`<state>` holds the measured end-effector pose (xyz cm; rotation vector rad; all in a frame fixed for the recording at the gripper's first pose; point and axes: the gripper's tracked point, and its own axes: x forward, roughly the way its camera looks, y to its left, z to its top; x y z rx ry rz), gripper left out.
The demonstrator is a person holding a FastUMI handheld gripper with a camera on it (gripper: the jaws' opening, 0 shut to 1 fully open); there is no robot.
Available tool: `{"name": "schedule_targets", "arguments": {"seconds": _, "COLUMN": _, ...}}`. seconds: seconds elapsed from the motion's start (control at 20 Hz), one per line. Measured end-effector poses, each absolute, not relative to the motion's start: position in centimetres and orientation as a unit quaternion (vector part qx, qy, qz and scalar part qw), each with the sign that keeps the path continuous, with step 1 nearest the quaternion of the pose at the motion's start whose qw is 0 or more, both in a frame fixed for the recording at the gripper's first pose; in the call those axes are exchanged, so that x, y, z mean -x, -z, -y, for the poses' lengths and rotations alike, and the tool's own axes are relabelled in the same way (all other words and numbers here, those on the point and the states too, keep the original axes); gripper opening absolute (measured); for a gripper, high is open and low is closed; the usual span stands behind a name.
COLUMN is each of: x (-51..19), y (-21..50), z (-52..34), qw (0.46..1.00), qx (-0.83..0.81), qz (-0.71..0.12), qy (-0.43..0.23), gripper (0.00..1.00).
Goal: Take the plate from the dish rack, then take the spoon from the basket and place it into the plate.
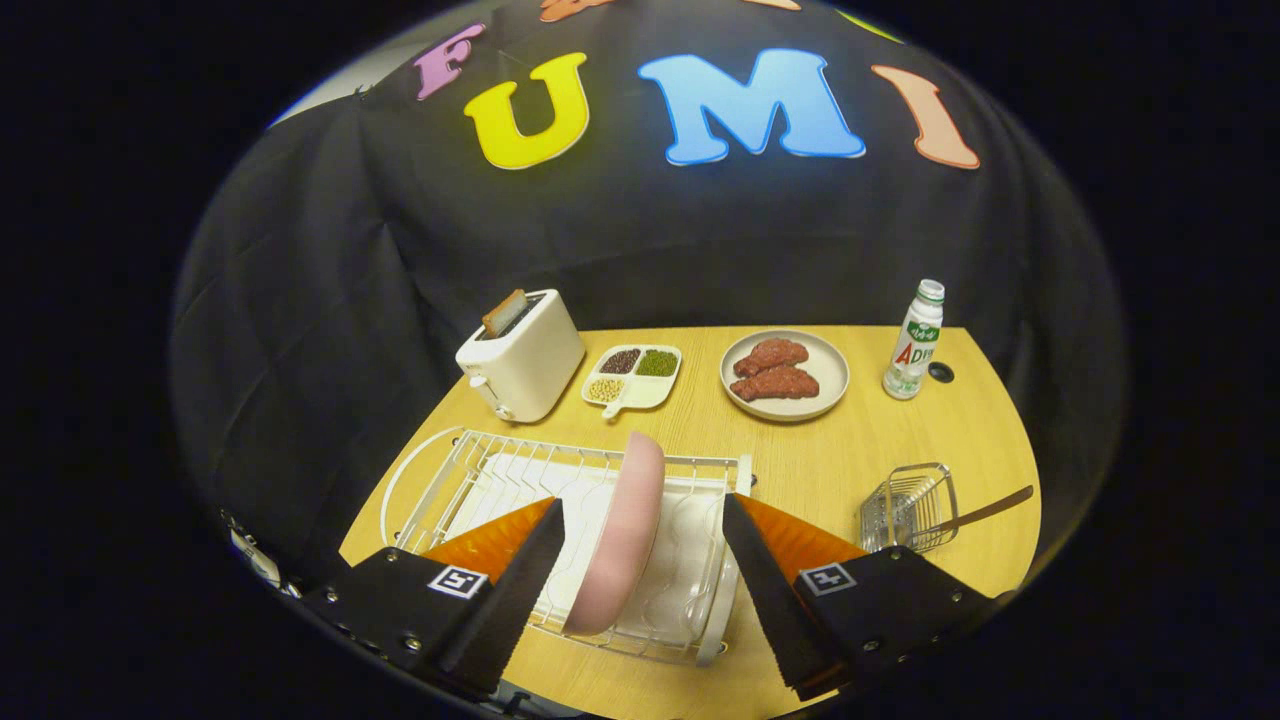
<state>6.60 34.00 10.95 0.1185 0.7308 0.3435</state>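
The tool point(640, 560) is spread wide, holding nothing; its two fingers point(520, 585) flank the pink plate point(625, 535) with a clear gap on each side. The plate stands on edge in the white wire dish rack point(500, 480), which sits at the near edge of the tabletop point(820, 460) toward its left corner. To the right of the rack, near the right edge, a small wire basket point(908, 508) holds the spoon point(985, 512), whose brown handle sticks out over the basket's rim toward the right. Farther back, along the far edge, stand a cream toaster point(520, 355) with a slice of toast in its slot, a divided dish of beans point(633, 376), a plate of meat point(785, 374) and a small bottle point(914, 340) at the far right corner.
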Motion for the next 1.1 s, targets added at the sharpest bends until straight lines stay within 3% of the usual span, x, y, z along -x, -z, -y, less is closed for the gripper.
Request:
{"name": "schedule_targets", "arguments": {"seconds": 0.35, "x": -7.5, "y": -6.7, "z": -35.7, "qw": 0.864, "qx": -0.068, "qz": -0.475, "qy": -0.151, "gripper": 0.95}}
{"name": "schedule_targets", "arguments": {"seconds": 0.4, "x": -7.6, "y": -6.0, "z": -35.9, "qw": 0.858, "qx": -0.060, "qz": -0.487, "qy": -0.149, "gripper": 0.85}}
{"name": "schedule_targets", "arguments": {"seconds": 0.6, "x": -7.8, "y": -3.8, "z": -36.0, "qw": 0.838, "qx": -0.031, "qz": -0.526, "qy": -0.143, "gripper": 0.77}}
{"name": "schedule_targets", "arguments": {"seconds": 0.7, "x": -7.6, "y": -3.0, "z": -36.2, "qw": 0.828, "qx": -0.024, "qz": -0.542, "qy": -0.141, "gripper": 0.65}}
{"name": "schedule_targets", "arguments": {"seconds": 0.75, "x": -7.7, "y": -2.9, "z": -36.4, "qw": 0.824, "qx": -0.023, "qz": -0.548, "qy": -0.143, "gripper": 0.65}}
{"name": "schedule_targets", "arguments": {"seconds": 0.9, "x": -7.2, "y": -1.9, "z": -36.8, "qw": 0.808, "qx": -0.013, "qz": -0.572, "qy": -0.144, "gripper": 0.43}}
{"name": "schedule_targets", "arguments": {"seconds": 1.1, "x": -6.8, "y": -1.4, "z": -35.7, "qw": 0.793, "qx": 0.022, "qz": -0.599, "qy": -0.108, "gripper": 0.39}}
